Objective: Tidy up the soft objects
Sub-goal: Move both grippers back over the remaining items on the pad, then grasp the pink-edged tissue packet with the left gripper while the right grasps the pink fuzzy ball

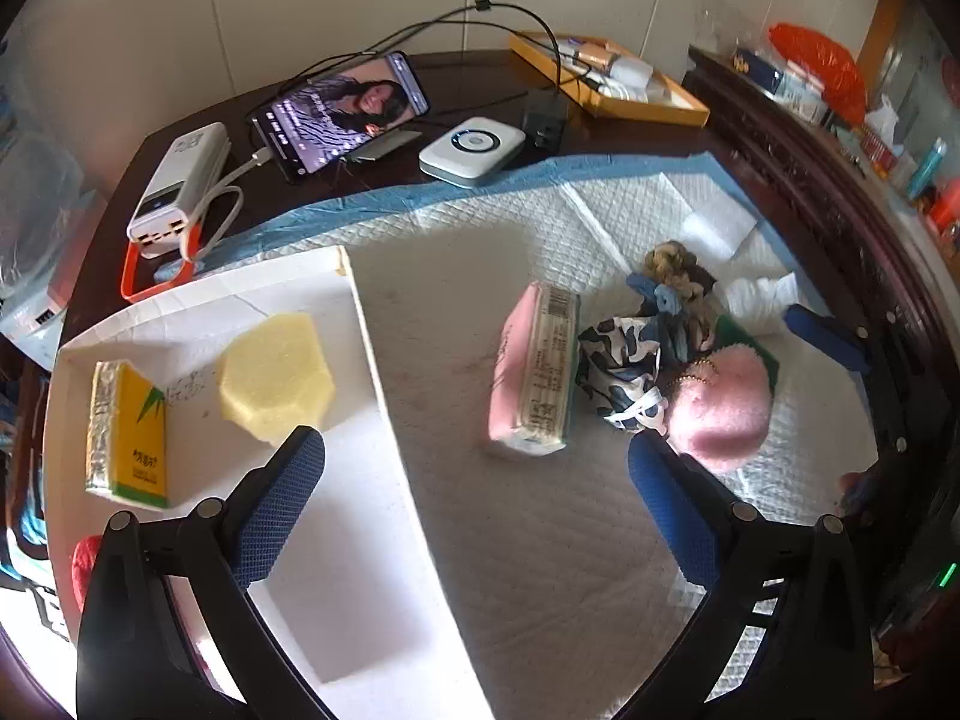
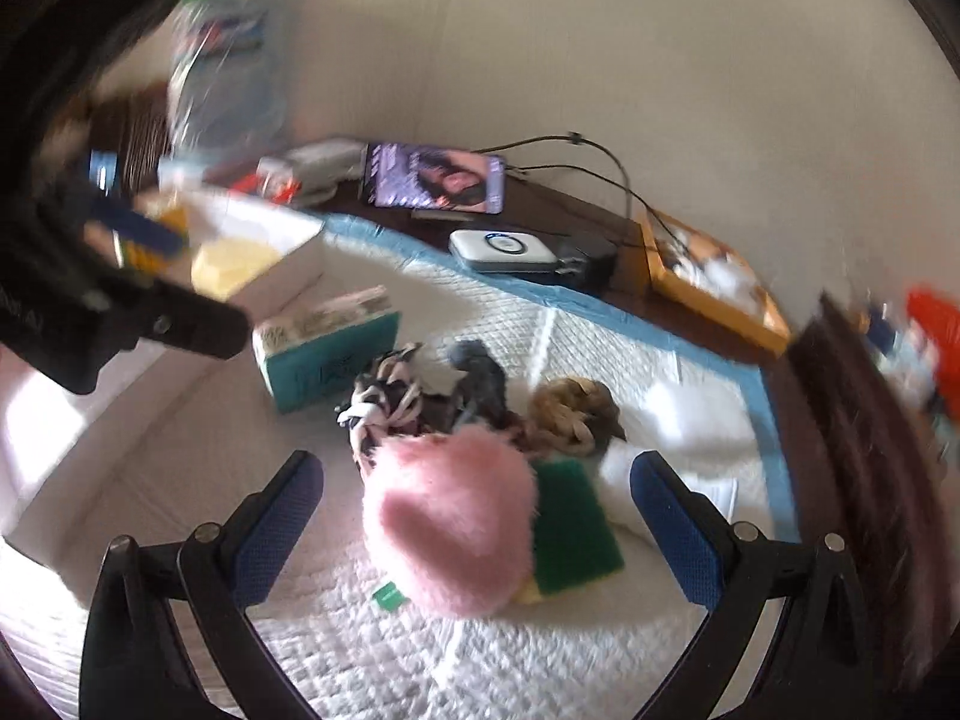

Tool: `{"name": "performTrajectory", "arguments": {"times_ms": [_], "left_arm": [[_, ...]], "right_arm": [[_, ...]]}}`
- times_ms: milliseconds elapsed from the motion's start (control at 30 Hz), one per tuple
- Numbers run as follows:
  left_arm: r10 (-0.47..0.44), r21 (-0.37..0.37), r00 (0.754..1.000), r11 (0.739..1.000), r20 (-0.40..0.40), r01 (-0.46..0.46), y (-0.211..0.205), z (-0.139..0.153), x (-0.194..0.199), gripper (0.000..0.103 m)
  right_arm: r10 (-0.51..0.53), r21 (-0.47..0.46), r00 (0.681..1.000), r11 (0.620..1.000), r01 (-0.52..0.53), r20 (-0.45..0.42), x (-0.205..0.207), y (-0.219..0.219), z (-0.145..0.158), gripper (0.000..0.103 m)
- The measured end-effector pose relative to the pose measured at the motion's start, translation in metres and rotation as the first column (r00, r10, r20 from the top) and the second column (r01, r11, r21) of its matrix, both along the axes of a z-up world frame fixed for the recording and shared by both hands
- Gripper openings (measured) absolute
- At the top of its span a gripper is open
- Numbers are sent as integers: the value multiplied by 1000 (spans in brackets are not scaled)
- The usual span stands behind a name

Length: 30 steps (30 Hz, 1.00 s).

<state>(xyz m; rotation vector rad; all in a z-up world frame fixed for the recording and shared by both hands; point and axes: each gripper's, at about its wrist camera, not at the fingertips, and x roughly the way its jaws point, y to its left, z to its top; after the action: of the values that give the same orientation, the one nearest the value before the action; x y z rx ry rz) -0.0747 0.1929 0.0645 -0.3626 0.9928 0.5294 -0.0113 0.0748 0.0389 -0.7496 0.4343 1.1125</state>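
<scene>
pink tissue pack [image 1: 531,372] beside white tray [image 1: 360,300]

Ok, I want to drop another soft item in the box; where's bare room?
Free: the white box floor in front of the yellow sponge and beside the yellow tissue pack. Crowded: the pile around the pink fluffy item.

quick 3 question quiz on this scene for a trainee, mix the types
1. True or false: the yellow sponge lies in the white tray.
2. Which item sits between the right gripper's open fingers? A) pink fluffy item B) phone C) power bank
3. Fill in: the pink tissue pack lies on the ____ pad, outside the tray.

Key: 1 true; 2 A; 3 white quilted. The left gripper is open and empty too.
</scene>
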Motion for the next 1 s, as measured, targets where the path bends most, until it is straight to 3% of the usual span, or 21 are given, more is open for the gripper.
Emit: {"name": "performTrajectory", "arguments": {"times_ms": [67,100,133,200,333,467,533,567,600,767,900,1000], "left_arm": [[-2,10,1000,1000,-18,2,-1,-4,8,99],[-8,14,1000,1000,-25,9,-1,-5,14,95],[-15,17,999,1000,-31,15,-2,-5,18,92],[-34,29,998,999,-58,35,-2,-8,29,73],[-35,37,991,999,-129,40,2,-19,46,71],[-40,25,986,999,-164,44,3,-29,56,70],[-51,23,981,998,-189,57,1,-36,62,54],[-57,10,979,998,-198,60,0,-40,63,34],[-55,3,979,998,-199,56,-1,-41,63,28],[3,-1,994,1000,-108,-3,-6,-23,45,27],[23,57,1000,998,-8,-22,-21,16,24,27],[41,97,997,994,72,-48,-30,51,8,27]], "right_arm": [[28,-70,999,997,-25,46,-3,3,-11,74],[35,-95,999,995,-32,29,-1,1,-15,53],[33,-83,999,996,-33,0,4,-5,-14,53],[17,-58,998,998,-20,-54,13,-15,-8,53],[-26,36,981,999,34,-192,39,-40,15,53],[-98,105,927,984,145,-362,72,-63,32,53],[-123,128,902,973,191,-413,84,-73,40,53],[-132,137,891,968,210,-434,89,-77,44,53],[-140,149,880,962,229,-453,93,-82,48,53],[-163,221,853,926,305,-496,107,-102,73,53],[-171,283,839,890,356,-516,121,-114,95,53],[-167,339,850,865,369,-500,124,-122,116,53]]}}
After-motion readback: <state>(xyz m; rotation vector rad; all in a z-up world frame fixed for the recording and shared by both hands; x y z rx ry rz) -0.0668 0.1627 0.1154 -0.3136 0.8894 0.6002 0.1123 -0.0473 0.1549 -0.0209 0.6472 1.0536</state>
